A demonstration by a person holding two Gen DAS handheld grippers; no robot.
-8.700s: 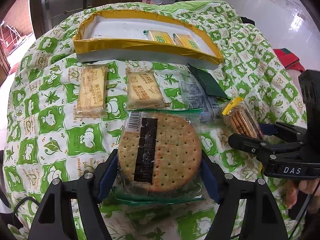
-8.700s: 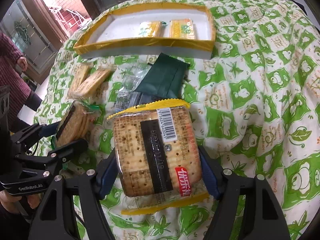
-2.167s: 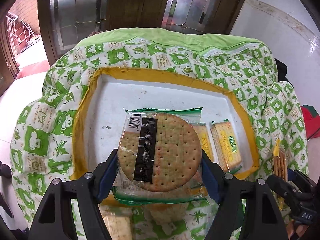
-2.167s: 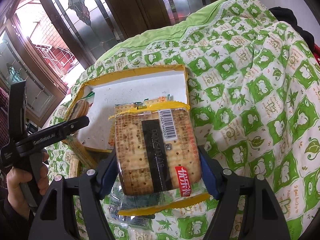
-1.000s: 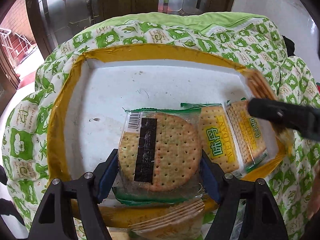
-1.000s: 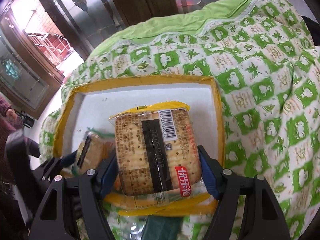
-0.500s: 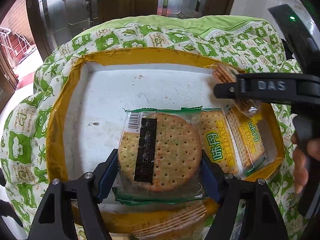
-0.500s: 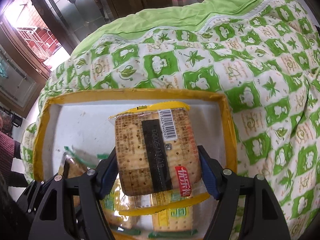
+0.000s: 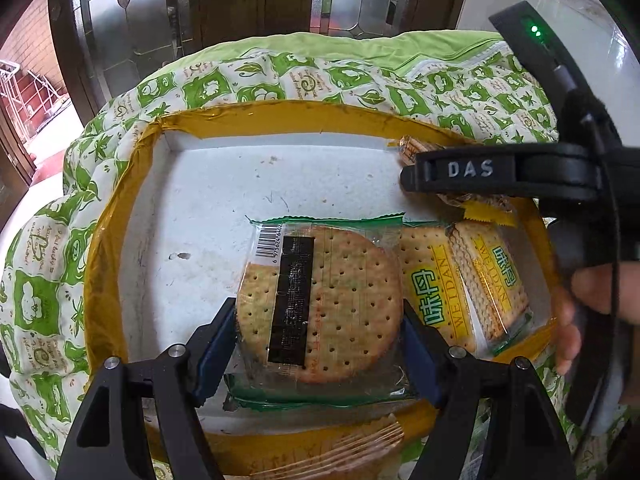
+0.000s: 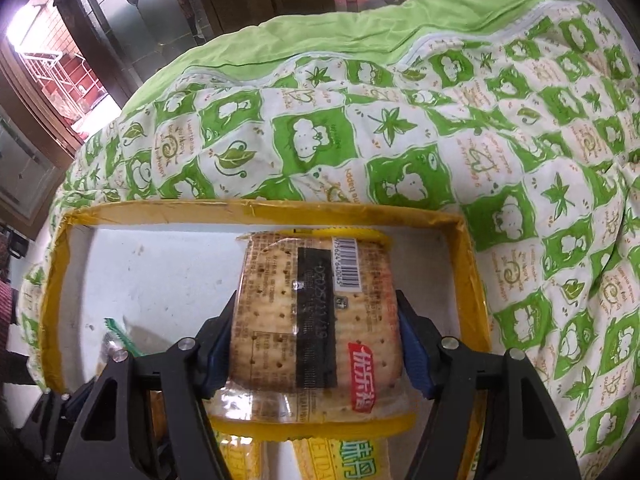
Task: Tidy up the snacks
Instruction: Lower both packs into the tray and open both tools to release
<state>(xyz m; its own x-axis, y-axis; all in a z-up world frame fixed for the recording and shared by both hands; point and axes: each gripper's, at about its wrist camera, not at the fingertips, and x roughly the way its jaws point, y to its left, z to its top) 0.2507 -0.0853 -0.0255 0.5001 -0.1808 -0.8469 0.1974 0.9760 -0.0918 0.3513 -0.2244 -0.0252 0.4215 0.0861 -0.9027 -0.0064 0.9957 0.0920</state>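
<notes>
Since the frames about nine seconds back, both packs have left the quilt: each gripper is now over the yellow-rimmed tray, and your right one has come in across the tray's right end.

Progress: two yellow Weidan packs already lie in the tray, lower right of the left view. Two more are on the way in but neither is released. At least one other biscuit pack shows outside the near rim at the bottom of the left view, so I'd call it roughly midway.

Left gripper: jaws stand wide, pads pressed on both edges of the round cracker pack. The pack sits square between them, centre of frame, over the white tray floor, just left of the Weidan packs. I can't tell whether it touches the floor.

Right gripper: jaws are closing, with the square cracker pack between them, pads on both its sides. The pack is in frame centre, tilted down toward the tray's far right corner, above the Weidan packs at the bottom edge. In the left view this gripper crosses the upper right, with your hand on its handle.

Green patterned quilt surrounds the tray.
</notes>
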